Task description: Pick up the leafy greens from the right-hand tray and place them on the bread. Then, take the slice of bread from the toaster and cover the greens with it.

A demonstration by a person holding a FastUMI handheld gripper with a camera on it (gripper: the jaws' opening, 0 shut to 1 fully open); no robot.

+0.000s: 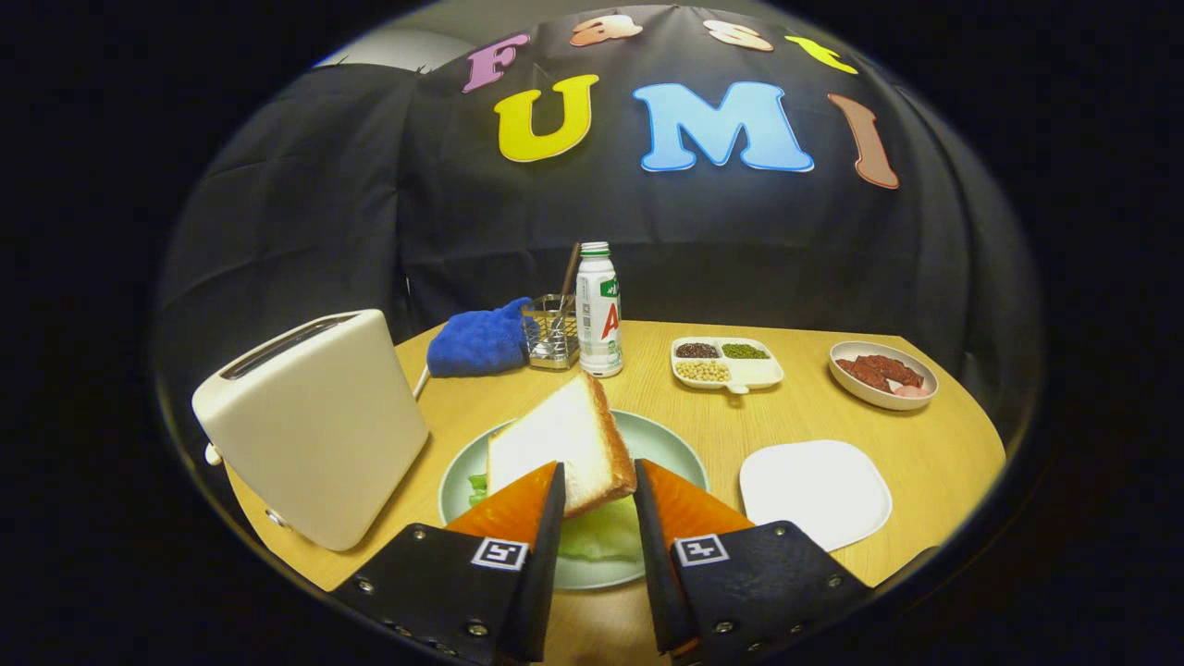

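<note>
The claw (598, 481) hangs low over the wooden surface (814, 407), its two fingers set a narrow way apart with a slice of bread (561, 439) caught between their tips. The slice is tilted, its white face turned toward ten o'clock and its brown crust running along the edge at two o'clock. I cannot be sure how firmly each finger presses, since the tips cover the lower corner of the slice.

Under it sits a pale green plate (680, 449), and on that plate the leafy greens (601, 535) show in the gap between the fingers, with a small frill peeking out at nine o'clock of the slice. Whatever lies under the greens is hidden.

At nine o'clock of the plate stands the cream toaster (319, 425); its slots face away, so their inside is hard to see. At three o'clock lies a white tray (819, 490). Beyond the fingers, toward twelve o'clock, stand a white bottle (598, 314), a wire holder (552, 333) and a blue mitt (481, 340). Toward one and two o'clock are a divided dish (731, 370) of grains and a bowl (883, 375) holding something reddish
</note>
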